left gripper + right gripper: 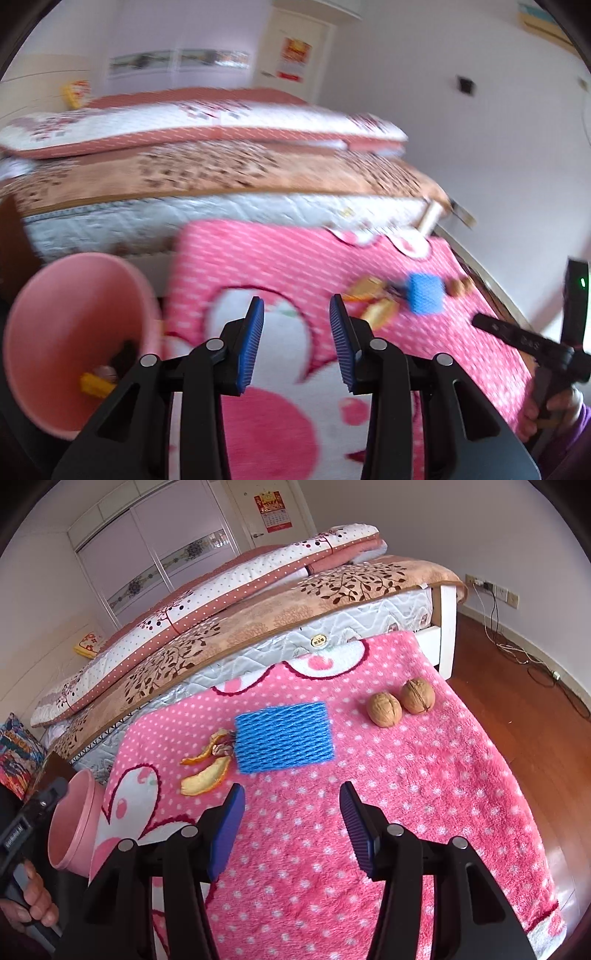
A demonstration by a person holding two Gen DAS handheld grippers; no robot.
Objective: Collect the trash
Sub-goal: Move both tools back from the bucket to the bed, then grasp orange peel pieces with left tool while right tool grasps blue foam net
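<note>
On the pink dotted rug (369,794) lie a blue foam net sleeve (284,736), orange peel pieces (205,777) and two walnuts (384,709). My right gripper (291,830) hovers just short of the sleeve, open and empty. In the blurred left wrist view my left gripper (297,345) is open and empty above the rug, with the pink bin (70,339) at its left. The bin holds a yellow scrap (96,384) and something dark. The blue sleeve (424,293) and peel (376,302) lie ahead to the right.
A bed (332,602) with folded quilts borders the rug's far side. Wooden floor (517,720) with trailing cables lies to the right. The pink bin (74,830) stands off the rug's left edge. A hand (35,901) holds the other gripper there.
</note>
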